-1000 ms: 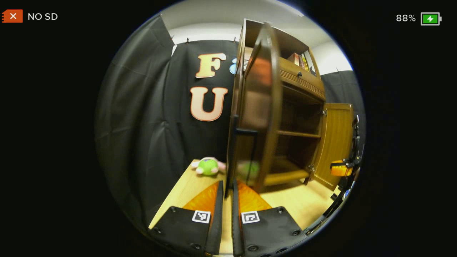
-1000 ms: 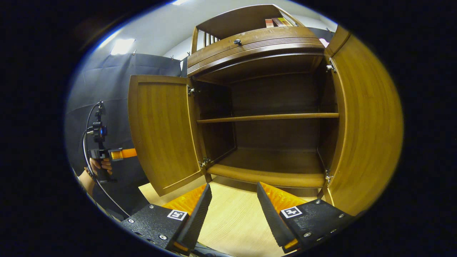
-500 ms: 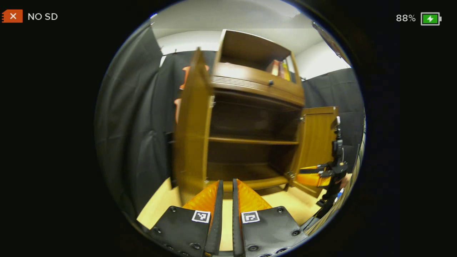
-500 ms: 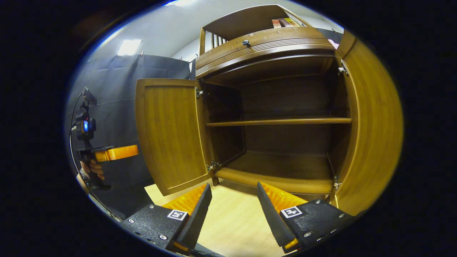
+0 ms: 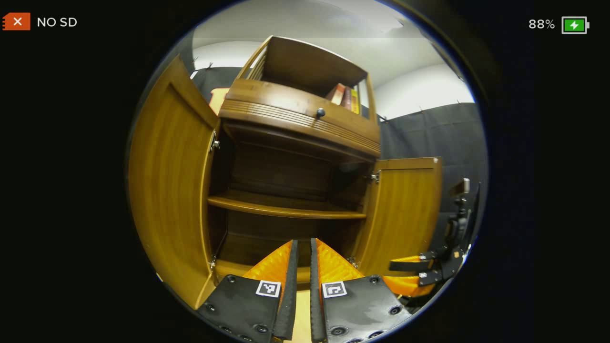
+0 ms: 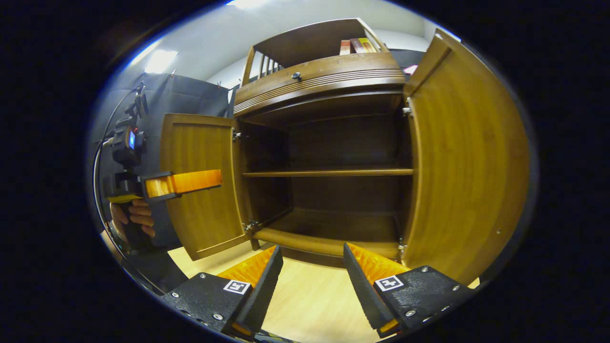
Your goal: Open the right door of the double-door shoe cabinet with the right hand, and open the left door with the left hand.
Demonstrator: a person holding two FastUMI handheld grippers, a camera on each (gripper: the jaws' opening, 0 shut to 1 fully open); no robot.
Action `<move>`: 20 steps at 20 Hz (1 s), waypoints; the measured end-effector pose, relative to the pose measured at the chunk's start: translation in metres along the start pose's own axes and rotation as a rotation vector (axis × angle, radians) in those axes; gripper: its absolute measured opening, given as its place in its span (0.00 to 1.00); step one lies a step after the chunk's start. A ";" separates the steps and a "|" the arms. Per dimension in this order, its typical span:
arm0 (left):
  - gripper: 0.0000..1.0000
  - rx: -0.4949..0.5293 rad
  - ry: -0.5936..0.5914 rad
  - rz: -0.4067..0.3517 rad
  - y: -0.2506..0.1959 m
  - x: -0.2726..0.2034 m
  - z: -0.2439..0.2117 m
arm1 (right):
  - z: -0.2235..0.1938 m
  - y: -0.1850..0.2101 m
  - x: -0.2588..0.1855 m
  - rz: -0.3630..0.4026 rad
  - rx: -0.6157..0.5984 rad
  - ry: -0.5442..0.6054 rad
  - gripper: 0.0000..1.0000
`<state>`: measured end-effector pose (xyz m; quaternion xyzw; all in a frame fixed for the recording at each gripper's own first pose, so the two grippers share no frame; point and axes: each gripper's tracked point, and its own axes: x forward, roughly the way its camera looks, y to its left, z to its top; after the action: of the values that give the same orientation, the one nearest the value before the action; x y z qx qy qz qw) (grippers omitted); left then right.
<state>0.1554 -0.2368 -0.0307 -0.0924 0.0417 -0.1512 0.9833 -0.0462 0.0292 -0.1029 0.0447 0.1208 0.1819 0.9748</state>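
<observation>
Since the earlier frame the left tool (image 5: 300,247) had swung from the left door's (image 5: 167,190) edge to face the shoe cabinet's (image 6: 329,143) interior; the cabinet stood upright on the worktop (image 6: 310,300), both doors flung wide, the right door (image 6: 467,171) angled outward; the left tool's fingers lay nearly closed on nothing, pointing at the lower shelf (image 5: 281,209); the right tool (image 6: 312,257) was spread apart, empty, just before the cabinet's base.

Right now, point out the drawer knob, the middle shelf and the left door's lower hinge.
drawer knob (image 6: 296,75), right gripper view, its round face.
middle shelf (image 6: 329,173), right gripper view, front edge.
lower hinge (image 6: 249,225), right gripper view, metal bracket.
</observation>
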 end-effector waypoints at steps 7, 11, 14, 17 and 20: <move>0.18 0.184 -0.027 0.154 -0.018 0.006 -0.019 | -0.003 -0.027 -0.014 -0.078 0.021 -0.005 0.80; 0.17 0.188 -0.055 0.143 -0.029 0.003 -0.012 | -0.003 -0.024 -0.009 -0.060 0.027 -0.004 0.80; 0.19 0.180 -0.068 0.154 -0.025 0.002 -0.009 | -0.004 -0.017 -0.005 -0.039 0.038 0.001 0.80; 0.56 0.184 -0.050 0.188 -0.016 -0.002 -0.012 | -0.005 -0.012 -0.002 -0.025 0.036 0.002 0.80; 0.82 0.178 -0.068 0.192 -0.014 -0.001 -0.009 | -0.009 -0.012 -0.001 -0.023 0.018 0.015 0.80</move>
<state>0.1496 -0.2513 -0.0367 -0.0055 0.0035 -0.0562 0.9984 -0.0455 0.0184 -0.1131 0.0509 0.1301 0.1698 0.9755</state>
